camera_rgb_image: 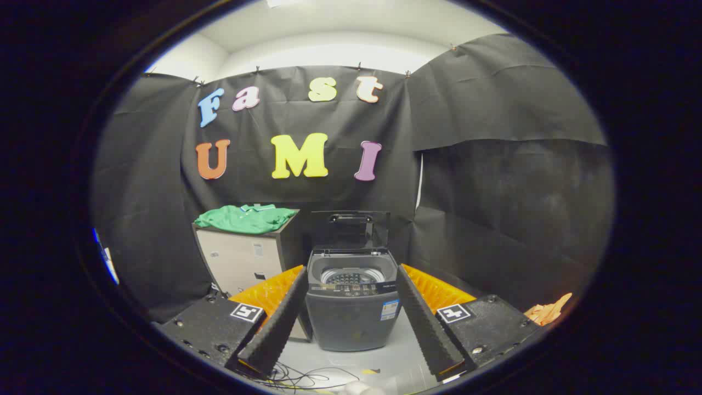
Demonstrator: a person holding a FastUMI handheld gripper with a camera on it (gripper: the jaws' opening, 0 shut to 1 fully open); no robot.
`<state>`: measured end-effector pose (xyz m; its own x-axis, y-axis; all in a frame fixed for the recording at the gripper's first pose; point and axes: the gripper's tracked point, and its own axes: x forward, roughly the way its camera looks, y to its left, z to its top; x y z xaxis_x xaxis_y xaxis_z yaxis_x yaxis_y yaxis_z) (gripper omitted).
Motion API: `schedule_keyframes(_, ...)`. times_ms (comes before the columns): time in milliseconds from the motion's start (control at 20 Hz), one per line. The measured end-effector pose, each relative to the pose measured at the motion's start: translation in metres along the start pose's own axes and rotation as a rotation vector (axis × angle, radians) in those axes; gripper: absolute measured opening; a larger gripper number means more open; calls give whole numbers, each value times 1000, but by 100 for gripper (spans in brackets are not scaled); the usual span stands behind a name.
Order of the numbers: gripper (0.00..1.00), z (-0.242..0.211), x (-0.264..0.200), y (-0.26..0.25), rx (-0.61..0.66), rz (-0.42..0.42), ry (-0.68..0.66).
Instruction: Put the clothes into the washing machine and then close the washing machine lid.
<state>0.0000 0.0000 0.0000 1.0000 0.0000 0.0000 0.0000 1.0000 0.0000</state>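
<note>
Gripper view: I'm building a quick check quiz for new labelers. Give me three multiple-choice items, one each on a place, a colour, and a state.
1. Where does the folded garment lie?
A. on the beige cabinet
B. inside the washer drum
C. on the floor

2. What colour is that garment?
A. red
B. green
C. white

3. How is the washer's lid?
A. shut
B. removed
C. raised

Answers: A, the green shirt lies on the beige cabinet; B, it is green; C, the dark grey top-loading washing machine has its lid upright. The gripper is open, holding nothing.
</note>
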Motion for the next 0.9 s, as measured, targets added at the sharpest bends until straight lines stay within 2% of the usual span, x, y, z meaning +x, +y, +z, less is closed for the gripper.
schedule_keyframes(900,100,2,6,5,-12,6,19)
